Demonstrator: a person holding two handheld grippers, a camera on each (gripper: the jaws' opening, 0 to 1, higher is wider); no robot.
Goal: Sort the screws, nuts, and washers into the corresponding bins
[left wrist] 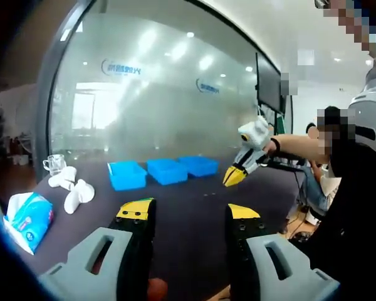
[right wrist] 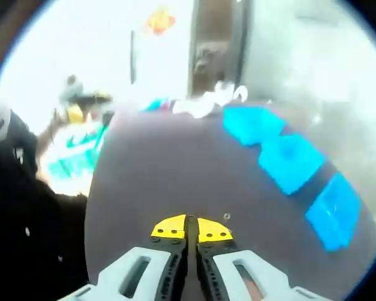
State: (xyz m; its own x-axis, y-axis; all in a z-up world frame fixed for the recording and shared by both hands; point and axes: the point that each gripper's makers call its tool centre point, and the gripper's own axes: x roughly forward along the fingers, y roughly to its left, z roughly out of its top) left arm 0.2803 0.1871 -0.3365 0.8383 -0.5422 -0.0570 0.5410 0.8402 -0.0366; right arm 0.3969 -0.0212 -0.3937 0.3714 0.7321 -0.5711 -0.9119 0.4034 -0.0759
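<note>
Three blue bins (left wrist: 166, 170) sit in a row at the far side of the dark tabletop (left wrist: 188, 213); what they hold cannot be told. The left gripper (left wrist: 191, 216) hovers with jaws wide and empty. The right gripper (right wrist: 191, 231) has jaws closed together near a small washer (right wrist: 226, 217) lying loose, so sorting seems unfinished.

The left gripper (left wrist: 189, 213) has two black jaws capped with yellow tips, each tip showing small dark screws, rising from pale grey moulded housings with slot openings. The right gripper (right wrist: 191, 229) is built alike: yellow screw-studded tips on black jaws, pale grey slotted housings behind. Seen from the left gripper view, its body is white with yellow-tipped jaws
</note>
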